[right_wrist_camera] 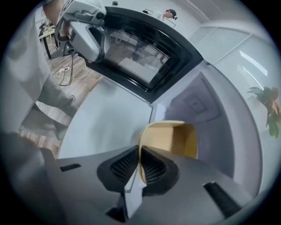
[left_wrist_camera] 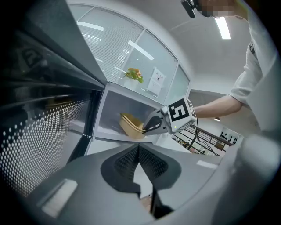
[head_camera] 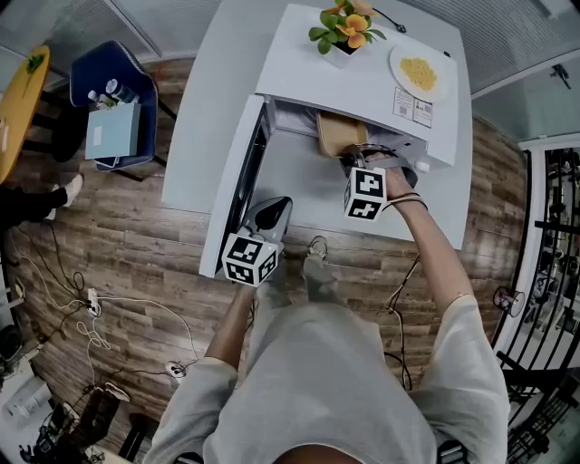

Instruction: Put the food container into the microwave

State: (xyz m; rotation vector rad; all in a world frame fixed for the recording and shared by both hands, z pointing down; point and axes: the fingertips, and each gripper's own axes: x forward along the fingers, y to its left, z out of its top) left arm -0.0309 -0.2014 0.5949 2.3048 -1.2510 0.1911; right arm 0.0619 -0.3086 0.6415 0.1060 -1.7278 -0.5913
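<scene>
The white microwave [head_camera: 362,68] stands on a white table [head_camera: 204,109], its door [head_camera: 237,186] swung open to the left. A tan food container [head_camera: 340,134] sits tilted in the mouth of the cavity, partly hidden under the microwave's top. My right gripper [head_camera: 355,159] is shut on its near rim; in the right gripper view the pads [right_wrist_camera: 151,167] pinch the rim of the container [right_wrist_camera: 169,138]. My left gripper [head_camera: 274,207] hovers by the door's free edge, its jaws [left_wrist_camera: 138,151] shut with nothing between them. From there I see the container [left_wrist_camera: 131,125] and the right gripper [left_wrist_camera: 151,125].
A potted plant [head_camera: 344,25] and a plate of yellow food [head_camera: 419,72] rest on top of the microwave. A blue chair with items [head_camera: 113,109] and a yellow table [head_camera: 18,100] stand at the left. Cables [head_camera: 91,308] lie on the wooden floor; a black railing [head_camera: 553,254] is at the right.
</scene>
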